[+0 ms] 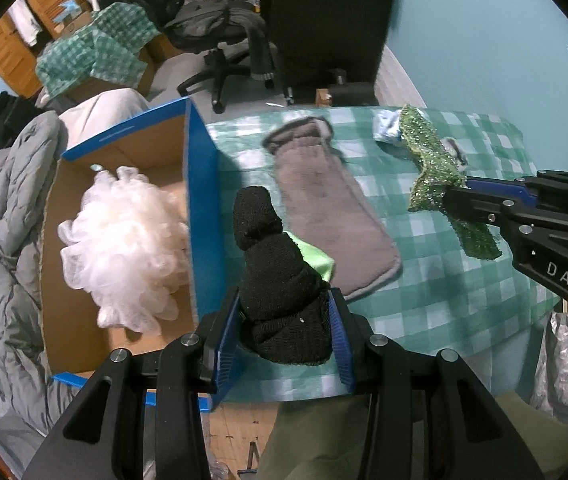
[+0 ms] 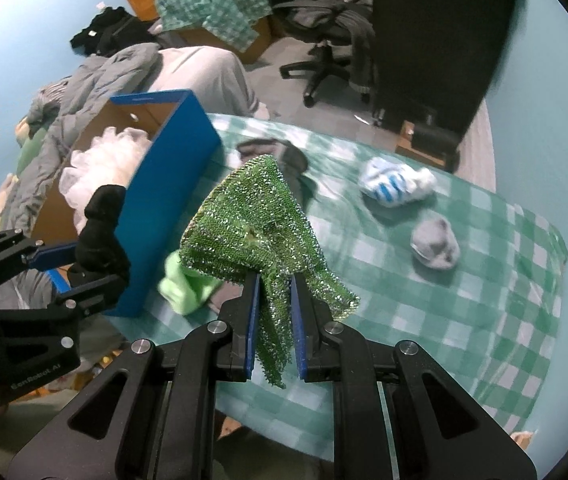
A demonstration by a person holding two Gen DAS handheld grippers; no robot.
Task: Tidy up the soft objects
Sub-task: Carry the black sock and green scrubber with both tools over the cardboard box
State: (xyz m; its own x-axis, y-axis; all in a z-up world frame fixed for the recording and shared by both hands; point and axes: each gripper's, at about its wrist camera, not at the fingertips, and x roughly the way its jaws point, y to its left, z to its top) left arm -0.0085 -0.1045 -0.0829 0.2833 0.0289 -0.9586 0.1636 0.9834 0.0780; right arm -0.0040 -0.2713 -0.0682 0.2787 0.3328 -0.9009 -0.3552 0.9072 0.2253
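The left gripper is clamping a black sock between its blue pads, jaws closed in on the bunched fabric, and is holding it above the table's left edge, right beside the blue wall of the box. The right gripper is pinching a green cloth, jaws nearly together on a fold, and the cloth is hanging lifted over the middle of the table. Beneath the sock a lime rag is lying near the table's front-left corner, touching the end of a long gray pad that is stretching toward the far edge. Toward the right side a gray sock and, farther back, a striped bundle are waiting, apart from each other. Inside the box a white pouf is already sitting.

As a judgement, the step in hand is carrying both held pieces to the box. Next the left gripper is needing to swing leftward over the blue wall and open above the pouf, with the right following; four pieces are remaining on the table
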